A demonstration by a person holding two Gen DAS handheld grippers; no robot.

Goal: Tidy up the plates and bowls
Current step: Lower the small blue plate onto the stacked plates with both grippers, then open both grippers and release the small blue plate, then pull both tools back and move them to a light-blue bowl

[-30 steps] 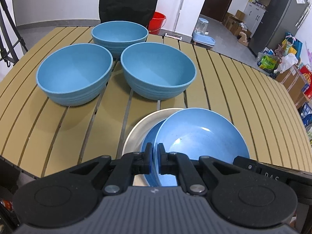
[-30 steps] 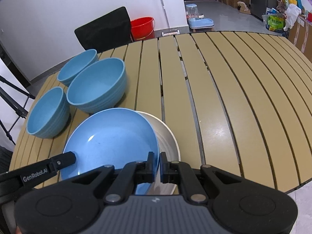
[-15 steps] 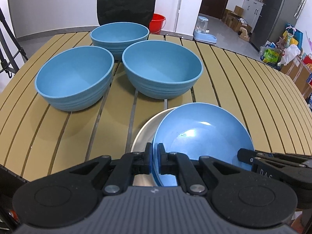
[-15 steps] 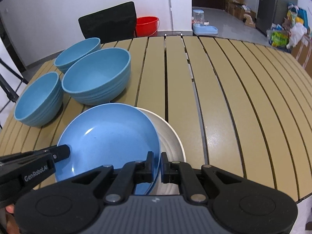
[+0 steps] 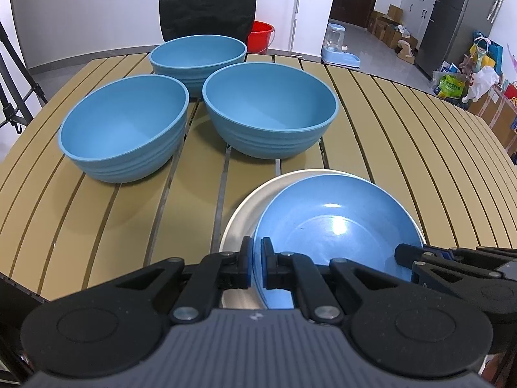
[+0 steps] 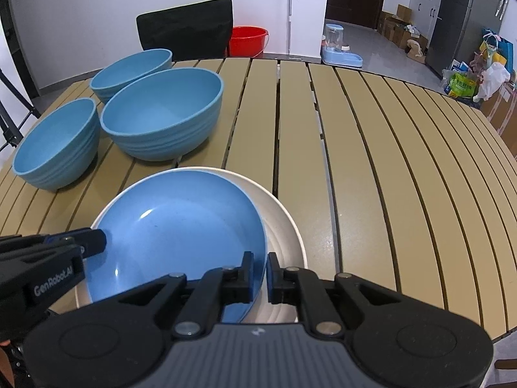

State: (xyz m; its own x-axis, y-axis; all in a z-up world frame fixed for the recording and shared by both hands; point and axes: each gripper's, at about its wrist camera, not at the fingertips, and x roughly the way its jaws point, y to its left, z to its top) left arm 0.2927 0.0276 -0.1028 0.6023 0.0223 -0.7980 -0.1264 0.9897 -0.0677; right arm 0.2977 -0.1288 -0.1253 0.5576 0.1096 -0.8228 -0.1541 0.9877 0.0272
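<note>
A blue plate (image 5: 336, 226) (image 6: 181, 223) sits over a white plate (image 5: 245, 216) (image 6: 284, 226) at the near edge of the slatted table. My left gripper (image 5: 257, 263) is shut on the blue plate's left rim. My right gripper (image 6: 266, 273) is shut on its right rim; it also shows in the left wrist view (image 5: 420, 258). Three blue bowls stand beyond: one left (image 5: 124, 126) (image 6: 56, 142), one middle (image 5: 269, 108) (image 6: 163, 111), one at the back (image 5: 197, 56) (image 6: 131, 71).
The tan slatted table (image 6: 371, 148) stretches right of the plates. A black chair (image 5: 208, 13) and a red bucket (image 6: 247, 40) stand behind the table. A tripod leg (image 5: 13, 74) is at the far left. Bags and boxes lie on the floor at right.
The blue plate, held on both rims, has come down and levelled closer onto the white plate. Both grippers moved lower and slightly forward toward the bowls.
</note>
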